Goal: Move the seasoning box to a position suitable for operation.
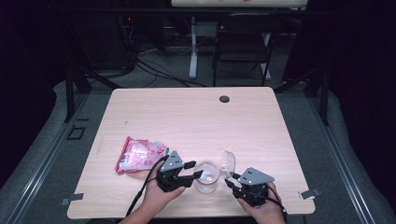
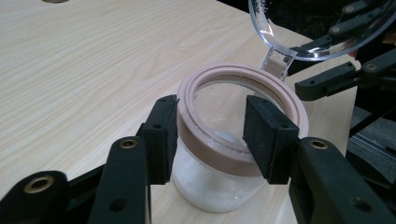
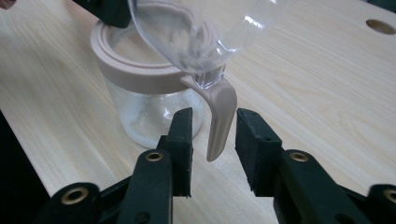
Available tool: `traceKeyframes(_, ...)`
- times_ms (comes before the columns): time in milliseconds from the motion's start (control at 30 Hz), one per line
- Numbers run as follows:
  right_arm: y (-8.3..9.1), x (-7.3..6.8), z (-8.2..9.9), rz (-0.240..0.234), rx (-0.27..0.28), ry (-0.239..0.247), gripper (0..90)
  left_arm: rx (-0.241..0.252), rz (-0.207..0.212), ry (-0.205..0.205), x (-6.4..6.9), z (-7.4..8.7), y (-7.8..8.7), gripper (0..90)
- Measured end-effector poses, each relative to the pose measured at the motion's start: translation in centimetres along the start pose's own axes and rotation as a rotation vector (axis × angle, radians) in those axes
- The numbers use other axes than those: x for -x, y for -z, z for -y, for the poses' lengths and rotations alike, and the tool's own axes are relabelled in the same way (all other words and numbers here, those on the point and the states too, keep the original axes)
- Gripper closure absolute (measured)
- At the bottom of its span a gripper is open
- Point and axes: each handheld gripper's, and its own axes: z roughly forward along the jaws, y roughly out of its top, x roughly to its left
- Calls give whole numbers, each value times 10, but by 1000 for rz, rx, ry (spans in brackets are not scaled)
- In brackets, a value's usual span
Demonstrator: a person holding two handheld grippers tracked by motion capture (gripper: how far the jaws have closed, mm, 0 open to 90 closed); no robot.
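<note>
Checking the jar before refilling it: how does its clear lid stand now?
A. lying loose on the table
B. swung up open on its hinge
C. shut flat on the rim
B: the clear lid stands tilted up above the jar, hinged at the beige rim.

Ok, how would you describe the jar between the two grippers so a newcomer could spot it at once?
Start at the wooden table and go to its near edge, between the person's two hands. The jar stands there: clear glass with a pinkish-beige collar around its mouth and a clear lid flipped up on its hinge. The only other item nearby is a flat pink-and-white packet to its left.
</note>
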Motion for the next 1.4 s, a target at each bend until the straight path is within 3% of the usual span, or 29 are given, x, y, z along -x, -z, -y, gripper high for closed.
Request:
traceKeyframes(367, -9, 11, 4, -26, -10, -62, 768, 31, 0, 28, -4, 0, 8, 535)
traceKeyframes(733, -11, 22, 4, -20, -4, -81, 821, 40, -22, 30, -7, 4, 16, 535)
traceKeyframes(967, -11, 36, 4, -7, 7, -131, 892, 39, -41, 35, -10, 6, 21, 536)
traceKeyframes(1100, -10, 44, 8, -84, 15, -210, 844, 45, -51, 37, -11, 8, 25, 536)
traceKeyframes(1267, -12, 37, 9, -102, -3, -177, 776, 42, -61, 44, -13, 9, 28, 536)
traceKeyframes(1400, -22, 33, 9, -71, -28, -145, 755, 48, -66, 48, -13, 11, 29, 535)
